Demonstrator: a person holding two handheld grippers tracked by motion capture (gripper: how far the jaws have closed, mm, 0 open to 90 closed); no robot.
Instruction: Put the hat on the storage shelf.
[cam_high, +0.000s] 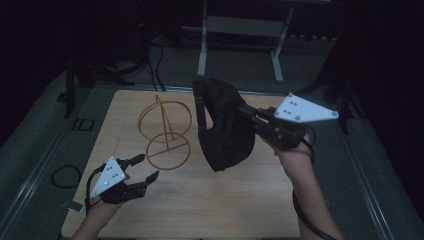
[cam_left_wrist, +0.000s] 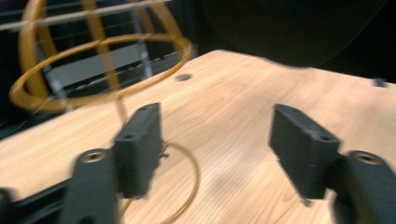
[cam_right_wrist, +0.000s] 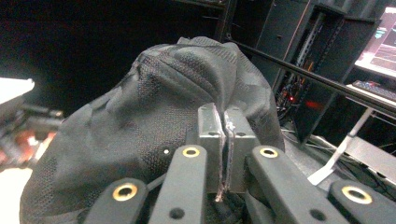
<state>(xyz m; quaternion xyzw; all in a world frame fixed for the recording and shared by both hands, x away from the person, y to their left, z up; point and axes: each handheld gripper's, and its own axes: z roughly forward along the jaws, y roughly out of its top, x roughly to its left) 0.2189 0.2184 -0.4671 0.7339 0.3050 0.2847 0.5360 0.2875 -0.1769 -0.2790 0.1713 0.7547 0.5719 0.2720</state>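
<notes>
A: What did the right claw (cam_high: 248, 114) have hold of?

B: A black cap (cam_high: 223, 125) of mesh fabric, soft and crumpled. The jaws were pinched fully together on a fold of its cloth, and the cap hung in the air above the bench (cam_high: 200, 200), at about 2 o'clock from the bench's middle. In the right gripper view the cap (cam_right_wrist: 154, 116) bulged past the closed jaws, its weave fine and matte.

A: And the left claw (cam_high: 146, 167)?

B: Spread wide and holding nothing. It sat low at about 8 o'clock on the bench, its flat black pads (cam_left_wrist: 140, 144) with bare wood between them in the left gripper view.

A: What was it pointed at?

B: The gold wire stand (cam_high: 165, 132), just past its tips at about 11 o'clock from the bench's middle. Thin round hoops on a slim upright rod, with a ring base lying on the pale, smooth woodgrain.

A: What could have gone wrong from there?

B: I'd judge two things. The grip was on a thin fold only, so limp cloth could slip out if the hand swung quickly. And the stand looked light and spindly; a nudge from the left claw or from the dangling cap could tip it or push it along the slick bench, unless the left claw steadied the base first.
</notes>
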